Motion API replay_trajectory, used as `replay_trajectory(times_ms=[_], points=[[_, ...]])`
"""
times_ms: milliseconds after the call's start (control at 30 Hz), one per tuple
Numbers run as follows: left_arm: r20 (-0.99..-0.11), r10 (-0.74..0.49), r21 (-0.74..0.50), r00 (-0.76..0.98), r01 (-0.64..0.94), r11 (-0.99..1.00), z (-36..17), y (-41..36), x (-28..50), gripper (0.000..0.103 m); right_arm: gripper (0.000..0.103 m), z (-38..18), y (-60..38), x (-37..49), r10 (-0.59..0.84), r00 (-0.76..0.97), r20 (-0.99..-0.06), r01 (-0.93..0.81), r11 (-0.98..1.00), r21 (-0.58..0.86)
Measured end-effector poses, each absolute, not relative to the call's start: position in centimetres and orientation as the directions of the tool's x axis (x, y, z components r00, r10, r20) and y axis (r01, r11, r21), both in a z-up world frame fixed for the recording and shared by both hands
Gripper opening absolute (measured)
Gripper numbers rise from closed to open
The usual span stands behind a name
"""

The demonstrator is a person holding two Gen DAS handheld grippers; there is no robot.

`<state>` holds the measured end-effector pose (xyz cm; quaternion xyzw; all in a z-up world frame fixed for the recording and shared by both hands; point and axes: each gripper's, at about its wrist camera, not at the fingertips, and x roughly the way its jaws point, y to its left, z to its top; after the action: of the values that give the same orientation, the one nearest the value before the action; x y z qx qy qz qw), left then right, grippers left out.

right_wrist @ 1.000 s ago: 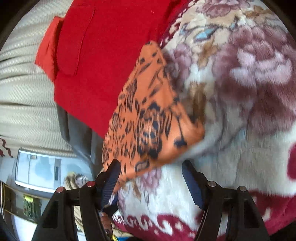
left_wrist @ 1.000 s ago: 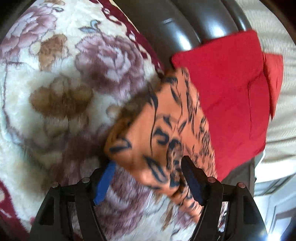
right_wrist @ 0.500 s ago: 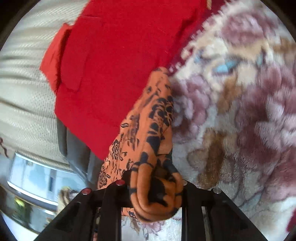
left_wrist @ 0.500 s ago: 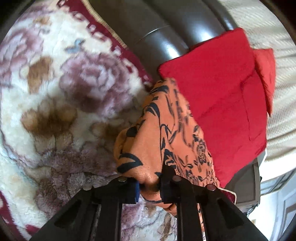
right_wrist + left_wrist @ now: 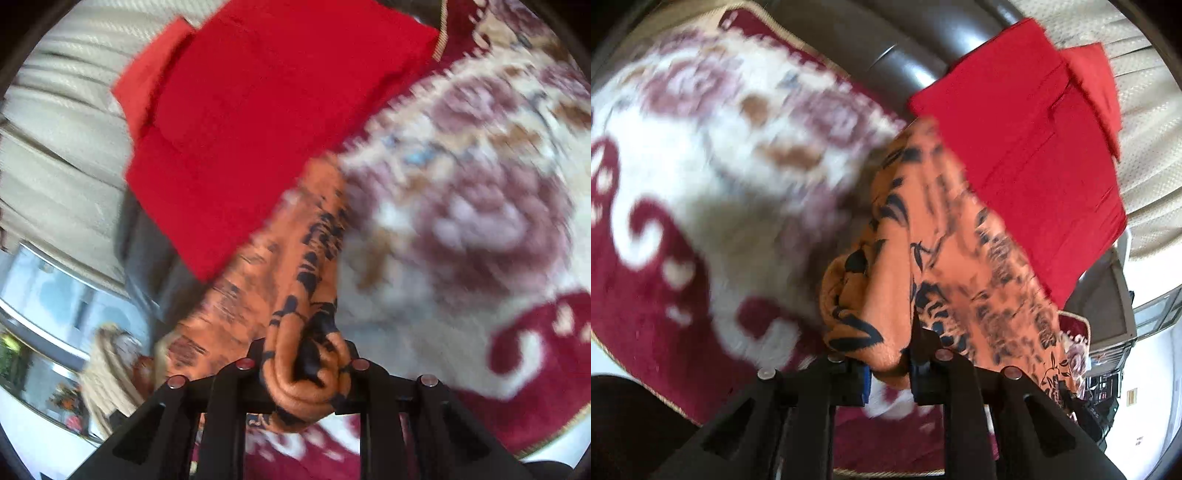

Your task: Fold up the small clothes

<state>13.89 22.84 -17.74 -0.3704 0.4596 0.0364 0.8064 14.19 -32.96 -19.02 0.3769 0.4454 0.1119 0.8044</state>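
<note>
Garment: orange black-patterned cloth (image 5: 923,258), bunched, lifted off the floral blanket (image 5: 713,155) near its far maroon border.
Left gripper (image 5: 888,373): jaws opening slightly, pads pinching one bunched end.
Right gripper (image 5: 306,373): clamped on the other end.
Neighbour: red folded garment (image 5: 266,110) touching beyond, over dark sofa.
Room: bare blanket toward each outer side.
Change: a second ago both jaws stood wide, cloth flat.

The left gripper (image 5: 888,363) is angled downward, its jaws opening slightly though a bunched corner of the orange patterned cloth (image 5: 923,258) is pinched; the right gripper (image 5: 306,373) is clamped on another corner.
</note>
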Motion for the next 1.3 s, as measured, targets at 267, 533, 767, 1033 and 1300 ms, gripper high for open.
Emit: replay_trajectory(times_ms=[267, 533, 767, 1033, 1300], points=[[-0.767, -0.242, -0.535, 0.595, -0.383, 0.753, -13.4, 24.5, 13.7, 0.033, 0.027, -15.6, -37.1, 13.0, 0.429, 0.641, -0.636, 0.202, 0.705, 0.679], [-0.715, -0.086, -0.335, 0.693, -0.232, 0.913, -7.5, 19.6, 14.2, 0.05, 0.027, -12.9, -34.3, 13.5, 0.493, 0.639, -0.59, 0.081, 0.72, 0.689], [-0.847, -0.036, -0.153, 0.531, -0.178, 0.972, -12.3, 16.4, 18.7, 0.061, 0.027, -16.0, -30.3, 15.9, 0.499, 0.544, -0.675, 0.093, 0.763, 0.639], [-0.882, -0.08, -0.183, 0.464, -0.182, 0.966, -14.5, 17.9, 20.3, 0.061, 0.026, -17.0, -31.3, 19.0, 0.479, 0.516, -0.71, 0.128, 0.777, 0.617], [-0.87, -0.022, -0.134, 0.492, -0.194, 0.972, -13.2, 18.4, 28.4, 0.061, 0.026, -16.2, -31.3, 26.2, 0.427, 0.566, -0.706, 0.163, 0.781, 0.603]])
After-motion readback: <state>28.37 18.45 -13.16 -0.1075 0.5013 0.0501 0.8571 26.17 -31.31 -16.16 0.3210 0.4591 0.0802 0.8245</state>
